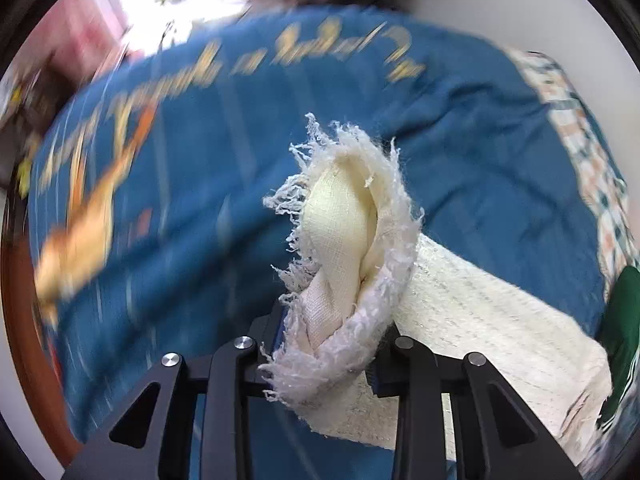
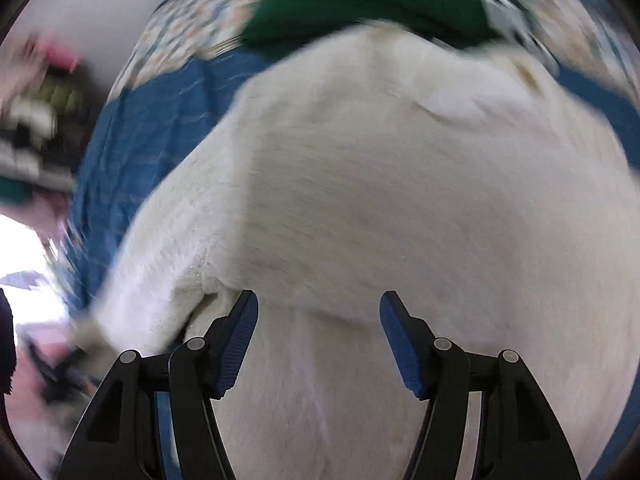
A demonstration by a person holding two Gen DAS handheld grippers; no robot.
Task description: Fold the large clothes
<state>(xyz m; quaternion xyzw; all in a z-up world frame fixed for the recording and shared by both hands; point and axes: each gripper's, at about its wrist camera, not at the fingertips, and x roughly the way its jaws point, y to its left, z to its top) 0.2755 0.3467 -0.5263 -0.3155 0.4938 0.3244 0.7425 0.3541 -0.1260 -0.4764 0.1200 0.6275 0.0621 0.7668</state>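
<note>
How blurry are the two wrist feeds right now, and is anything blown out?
Left wrist: the frayed cream hem clamped in the left gripper is sharp; the blue bedspread is motion-smeared, window glare upper left. Right wrist: the cream garment is smeared, the open right gripper crisp.

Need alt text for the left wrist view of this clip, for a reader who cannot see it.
The left gripper is shut on the frayed, fringed edge of a cream garment, bunched up between its black fingers. Behind lies a blue bedspread with blurred gold lettering; a green garment shows at the right edge.
</note>
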